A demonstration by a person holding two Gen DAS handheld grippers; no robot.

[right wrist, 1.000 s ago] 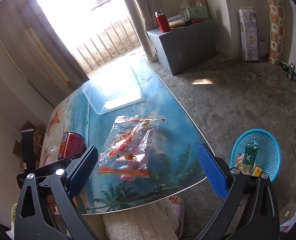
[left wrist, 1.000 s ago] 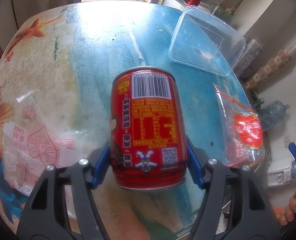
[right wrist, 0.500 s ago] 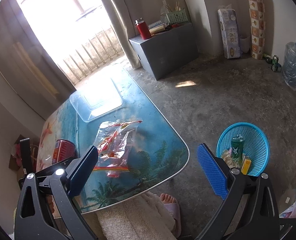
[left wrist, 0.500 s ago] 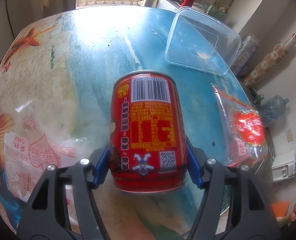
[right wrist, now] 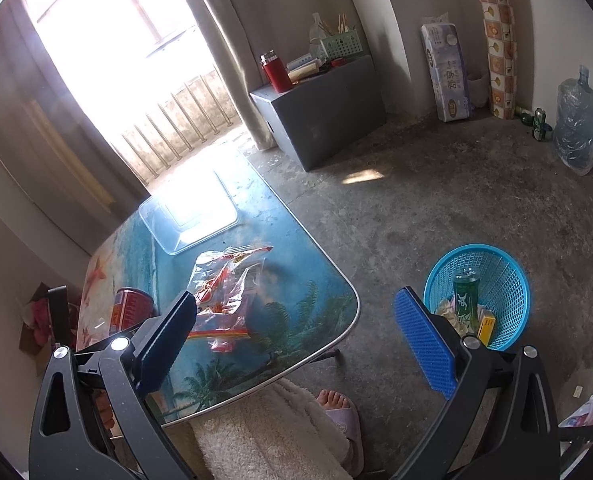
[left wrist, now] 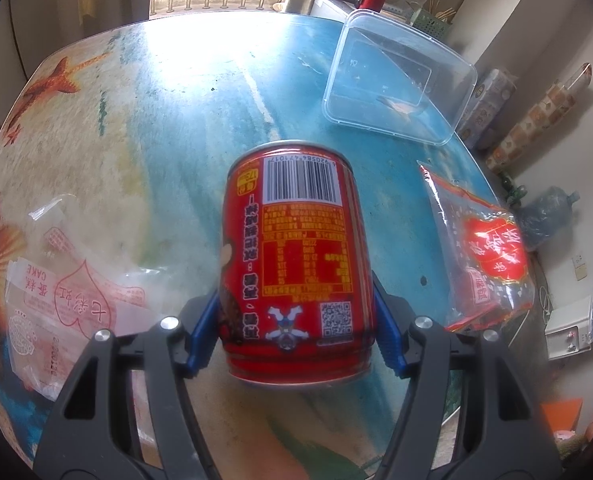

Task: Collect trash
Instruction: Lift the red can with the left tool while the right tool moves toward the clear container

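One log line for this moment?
left gripper: shut on red can | right gripper: open, empty | blue basket: holds trash

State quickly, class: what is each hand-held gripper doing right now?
Left hand-held gripper: closed on the red cylindrical metal drink can.
Right hand-held gripper: open, holding nothing.

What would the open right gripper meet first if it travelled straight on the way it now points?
Probably the bare concrete floor between the table edge and the blue basket. Nothing stands between the right gripper and it, though depth is unclear.
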